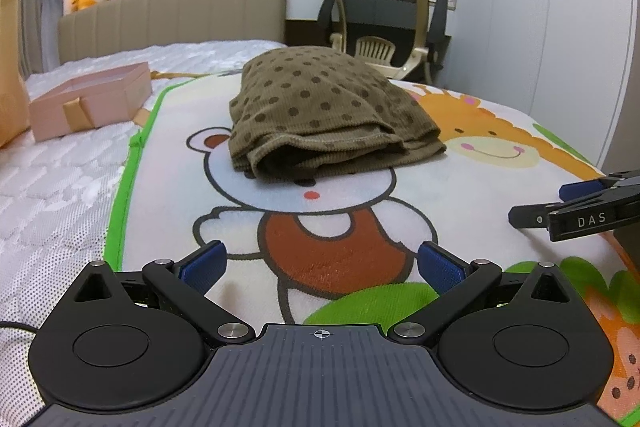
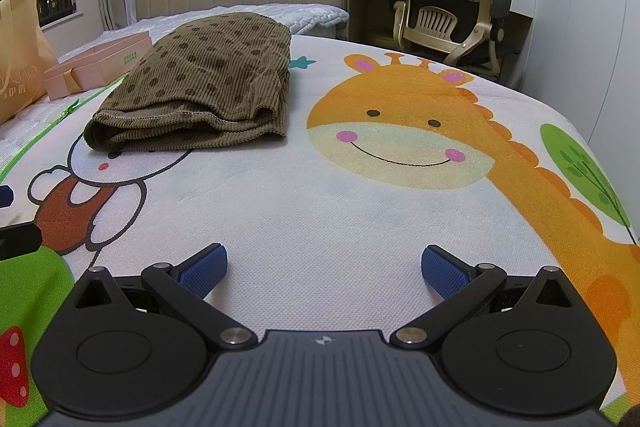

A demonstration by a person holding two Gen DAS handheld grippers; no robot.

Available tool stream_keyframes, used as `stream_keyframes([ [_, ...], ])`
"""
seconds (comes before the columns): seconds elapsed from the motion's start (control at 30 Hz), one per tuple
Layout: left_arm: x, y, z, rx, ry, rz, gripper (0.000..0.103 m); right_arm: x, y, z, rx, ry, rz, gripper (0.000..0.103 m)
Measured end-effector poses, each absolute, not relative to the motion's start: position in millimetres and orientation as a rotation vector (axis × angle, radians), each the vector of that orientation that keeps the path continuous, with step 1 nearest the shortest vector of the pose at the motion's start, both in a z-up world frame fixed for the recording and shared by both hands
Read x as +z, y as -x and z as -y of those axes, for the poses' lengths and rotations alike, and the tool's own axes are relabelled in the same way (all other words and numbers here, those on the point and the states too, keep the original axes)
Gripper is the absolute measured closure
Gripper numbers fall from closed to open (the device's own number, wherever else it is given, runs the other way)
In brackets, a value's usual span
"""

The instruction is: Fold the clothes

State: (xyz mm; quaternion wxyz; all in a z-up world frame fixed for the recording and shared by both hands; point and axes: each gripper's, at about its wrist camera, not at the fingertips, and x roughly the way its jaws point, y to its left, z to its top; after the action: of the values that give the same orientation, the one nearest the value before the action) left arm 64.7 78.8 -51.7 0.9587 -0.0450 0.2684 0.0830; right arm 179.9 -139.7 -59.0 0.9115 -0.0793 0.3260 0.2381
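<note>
**Folded garment on the mat, both grippers empty**

The pink gift box [image 1: 90, 103] sits at the left on the quilted white mattress [image 1: 52, 195], off the cartoon play mat [image 1: 460, 187]. The left gripper [image 1: 322, 267] hangs low over the mat's bear print, its blue ribbed fingers [image 1: 208, 263] spread wide and holding nothing. Ahead of it lies the brown polka-dot corduroy garment [image 1: 320, 107], a soft, thick bundle with stacked hems facing the cameras (it looks folded already). Any last tidy-up would best be a light press on the puffed near edge, since ribbed cloth springs back. The right gripper [image 2: 324, 267] is likewise spread and empty, over bare mat beside the giraffe print [image 2: 400, 139], well clear of the garment.
</note>
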Motion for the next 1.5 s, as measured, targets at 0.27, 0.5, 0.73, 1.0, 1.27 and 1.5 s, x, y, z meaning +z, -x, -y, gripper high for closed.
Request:
stream_keyframes([
  [0.27,-51.4,-64.4,-78.9,0.17,0.094,-0.547,0.0,-59.2,-179.9,139.6,0.491,0.164,-0.671,0.0],
  [0.5,-51.4,-64.8,-80.0,0.171,0.097,-0.55,0.0,-59.2,-179.8,139.7,0.491,0.164,-0.671,0.0],
  [0.73,-51.4,-64.6,-81.0,0.171,0.099,-0.547,0.0,-59.3,-179.8,139.8,0.491,0.164,-0.671,0.0],
  [1.0,-50.2,-62.3,-80.2,0.171,0.099,-0.53,0.0,-59.3,-179.8,139.7,0.491,0.164,-0.671,0.0],
  [1.27,-47.4,-58.4,-75.7,0.178,0.084,-0.499,0.0,-59.3,-179.9,139.4,0.491,0.164,-0.671,0.0],
  [1.5,-46.2,-58.2,-75.8,0.198,0.073,-0.496,0.0,-59.3,-180.0,139.3,0.491,0.164,-0.671,0.0],
])
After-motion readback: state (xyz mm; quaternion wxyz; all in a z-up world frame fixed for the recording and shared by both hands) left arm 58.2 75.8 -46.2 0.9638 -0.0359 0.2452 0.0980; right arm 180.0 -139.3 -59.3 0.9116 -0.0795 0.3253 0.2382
